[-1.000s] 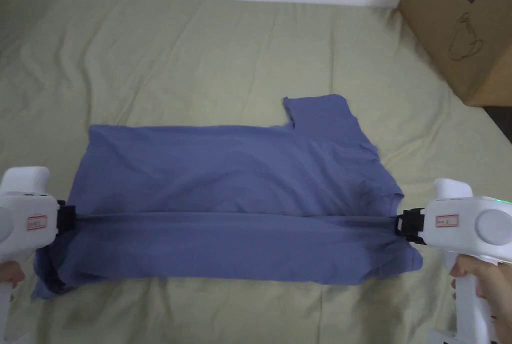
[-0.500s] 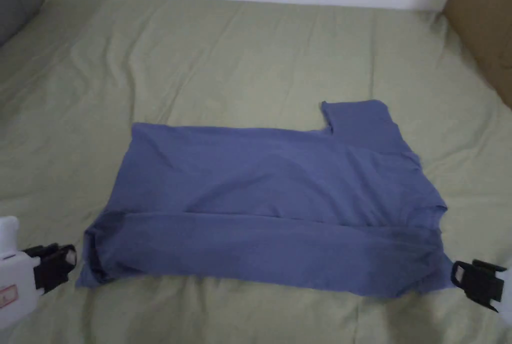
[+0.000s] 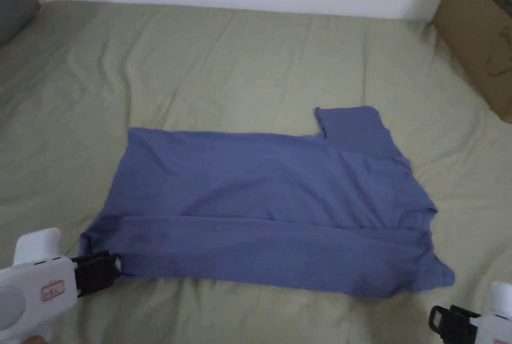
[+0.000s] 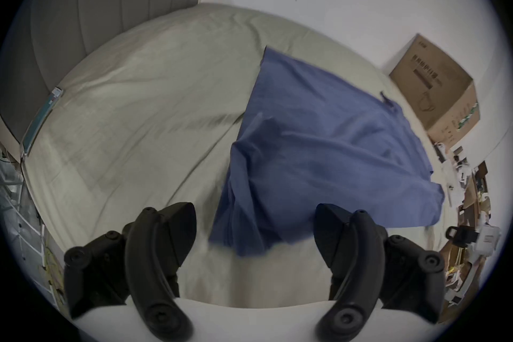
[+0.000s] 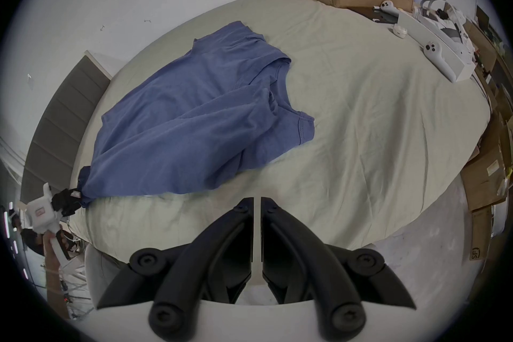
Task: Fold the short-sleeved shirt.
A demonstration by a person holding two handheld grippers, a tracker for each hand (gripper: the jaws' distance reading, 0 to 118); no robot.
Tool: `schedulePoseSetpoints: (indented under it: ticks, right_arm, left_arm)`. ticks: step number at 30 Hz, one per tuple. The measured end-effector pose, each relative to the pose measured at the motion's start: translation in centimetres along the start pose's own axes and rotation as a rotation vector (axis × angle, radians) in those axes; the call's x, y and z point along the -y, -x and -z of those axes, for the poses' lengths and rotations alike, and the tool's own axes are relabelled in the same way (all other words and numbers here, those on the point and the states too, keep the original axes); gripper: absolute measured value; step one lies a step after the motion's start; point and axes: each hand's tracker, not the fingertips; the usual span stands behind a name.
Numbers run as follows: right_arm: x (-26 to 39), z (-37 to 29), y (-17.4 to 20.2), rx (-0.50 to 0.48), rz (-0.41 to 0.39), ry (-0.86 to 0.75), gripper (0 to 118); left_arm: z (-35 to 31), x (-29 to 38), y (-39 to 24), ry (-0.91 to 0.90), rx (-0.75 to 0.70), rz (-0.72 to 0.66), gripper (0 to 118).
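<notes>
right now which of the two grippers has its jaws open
The left gripper: its jaws stand wide apart at the blue shirt's hem corner. The right gripper has its jaws closed together, clear of the shirt.

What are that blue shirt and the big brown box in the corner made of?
The blue short-sleeved shirt looks like soft matte knit fabric, probably cotton: it drapes and wrinkles, with stitched hems. The brown box looks like plain, unglossy corrugated cardboard with printed markings.

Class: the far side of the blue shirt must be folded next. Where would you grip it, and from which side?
Grip the blue shirt at the two ends of its far edge: the hem corner on the left and the outstretched sleeve on the right. Come in from the outer sides, low over the bed sheet. That edge lies flat, single and unfolded, so its ends are probably easiest to pinch.
</notes>
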Motion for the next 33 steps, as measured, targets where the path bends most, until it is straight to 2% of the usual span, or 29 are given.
schedulePoseSetpoints:
  ticks: [1,2,3,4,5,6,7,9,11,12,13,14,15,16,17,18,19,21,25,27,31,32,33]
  right_arm:
    - [-0.2,0.1,0.3,-0.001,0.005,-0.007,8]
    - [-0.4,0.3,0.3,-0.003,0.009,-0.017,26]
    - [-1.0,0.6,0.3,-0.001,0.011,-0.033,57]
    - [-1.5,1.0,0.3,0.017,0.012,-0.039,96]
    - [-2.4,2.1,-0.1,0.032,0.009,-0.028,118]
    - [-3.0,2.9,-0.1,0.049,0.013,-0.025,116]
    - [-3.7,3.0,-0.1,0.048,0.019,-0.109,116]
    - [-4.6,5.6,-0.7,0.033,0.026,-0.076,116]
    - [-5.4,8.5,-0.5,0.085,0.015,0.033,113]
    - [-5.5,9.7,-0.3,0.087,0.017,0.069,102]
    - [-5.5,10.2,0.4,0.078,0.011,0.097,78]
    - [-5.3,11.0,1.0,0.126,0.01,0.119,62]
    - [-5.3,10.7,1.7,0.138,-0.016,0.073,62]
    - [-5.5,9.8,2.0,0.13,-0.026,0.074,56]
    - [-5.4,9.2,1.8,0.089,-0.02,0.061,34]
    - [-5.5,8.5,1.8,0.026,0.022,0.051,17]
    - [-5.5,8.2,1.8,0.024,0.037,0.061,17]
    - [-5.0,6.8,1.7,0.05,0.016,0.054,17]
    - [-4.0,3.2,0.2,-0.01,0.047,0.048,17]
    - [-3.0,1.4,-0.4,-0.005,0.048,0.05,17]
    - [0.5,-0.2,-1.6,-0.005,0.039,0.1,18]
    - [1.4,0.2,-1.7,-0.006,0.023,0.121,26]
    - [2.8,1.1,-1.7,0.007,-0.024,0.155,49]
  left_arm:
    - [0.8,0.1,-0.1,0.026,-0.005,-0.006,63]
    - [1.2,0.4,-0.2,0.013,0.004,-0.001,49]
    - [0.9,0.6,-0.6,-0.004,-0.063,0.021,39]
    - [0.3,0.7,-0.7,-0.012,-0.029,0.024,27]
    - [0.0,0.5,-0.7,-0.025,0.012,0.027,22]
    - [-0.1,0.3,-0.7,-0.023,0.017,0.008,21]
    - [0.1,0.1,-0.7,-0.008,0.019,0.004,20]
    - [-0.2,0.2,-0.6,-0.002,0.022,0.005,20]
    - [-0.6,0.1,-0.7,-0.002,0.028,0.0,19]
    - [-0.6,0.1,-0.5,-0.006,0.031,0.004,19]
    - [-0.8,0.0,-0.4,-0.007,0.034,0.005,19]
    - [-1.0,-0.1,-0.4,-0.006,0.044,0.001,19]
    - [-1.2,-0.2,-0.4,-0.005,0.054,0.003,18]
    - [-1.4,-0.2,-0.3,-0.007,0.059,0.01,17]
    - [-1.7,-0.3,-0.3,-0.011,0.059,0.016,17]
    - [-2.0,-0.5,-0.4,-0.006,0.063,0.032,16]
    - [-2.4,-0.6,-0.5,-0.007,0.065,0.044,15]
    - [-3.5,-0.7,-0.6,-0.021,0.084,0.076,13]
    - [-6.3,0.7,-0.3,-0.035,0.112,0.104,12]
    - [-7.4,2.0,0.0,-0.031,0.088,0.117,12]
    - [-7.9,5.3,1.4,0.018,0.094,0.082,12]
    - [-7.6,6.1,1.5,0.027,0.079,0.09,12]
    - [-6.8,7.2,1.6,0.039,0.049,0.092,13]
